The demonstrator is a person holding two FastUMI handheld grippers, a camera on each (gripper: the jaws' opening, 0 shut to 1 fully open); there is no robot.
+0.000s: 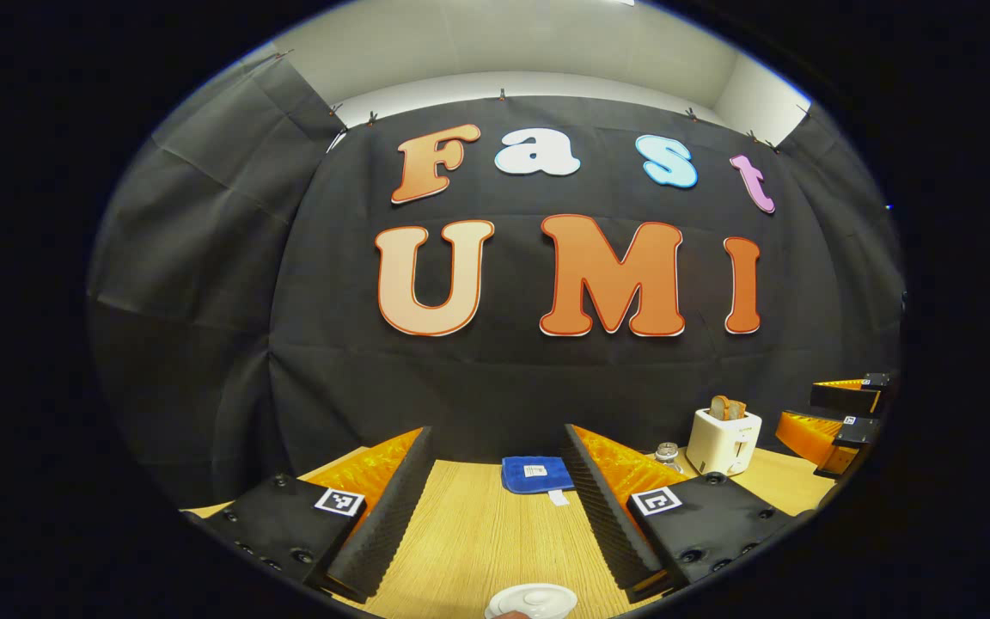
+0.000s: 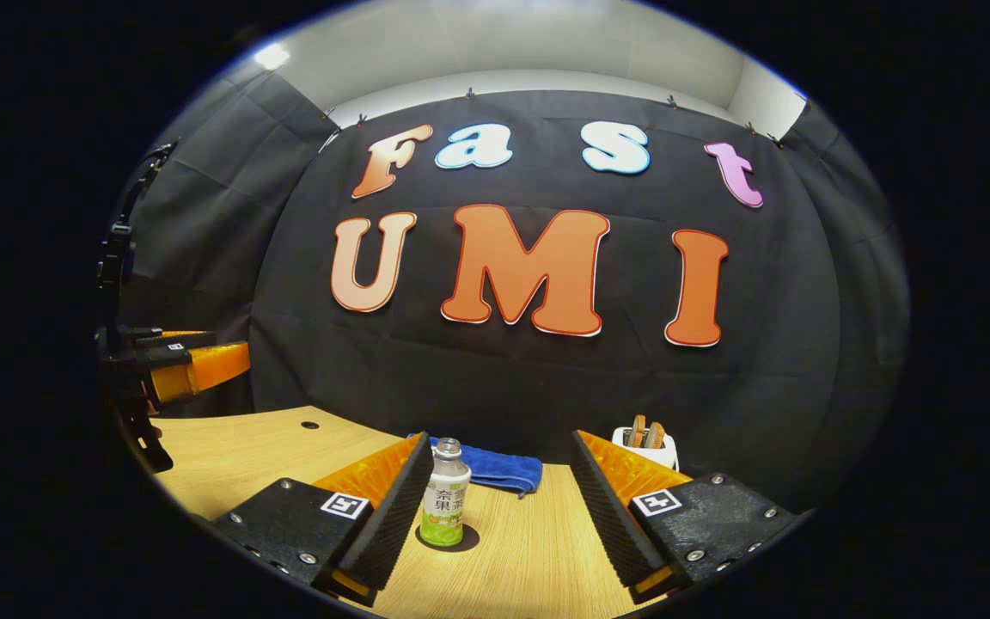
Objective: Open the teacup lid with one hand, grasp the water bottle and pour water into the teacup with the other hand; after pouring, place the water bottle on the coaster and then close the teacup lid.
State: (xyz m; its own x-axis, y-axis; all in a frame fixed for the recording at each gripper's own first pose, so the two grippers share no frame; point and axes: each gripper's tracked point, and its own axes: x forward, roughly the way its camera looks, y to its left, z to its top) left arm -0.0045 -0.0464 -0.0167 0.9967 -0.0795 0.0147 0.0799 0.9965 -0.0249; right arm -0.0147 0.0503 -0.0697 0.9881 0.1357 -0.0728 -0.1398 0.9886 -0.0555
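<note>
Bottle (image 2: pixel 445 494) stands lower centre between the right gripper (image 2: pixel 499 507)'s open jaws; light, slick plastic, best gripped mid-body. Lid (image 1: pixel 532 601) at bottom edge beneath the left gripper (image 1: pixel 495 507), jaws open; fragile knob.

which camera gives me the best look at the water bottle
The right gripper view: the water bottle stands upright and whole on the table, between the open right claw fingers. The left gripper view catches just its top past a finger, beside the toaster.
</note>
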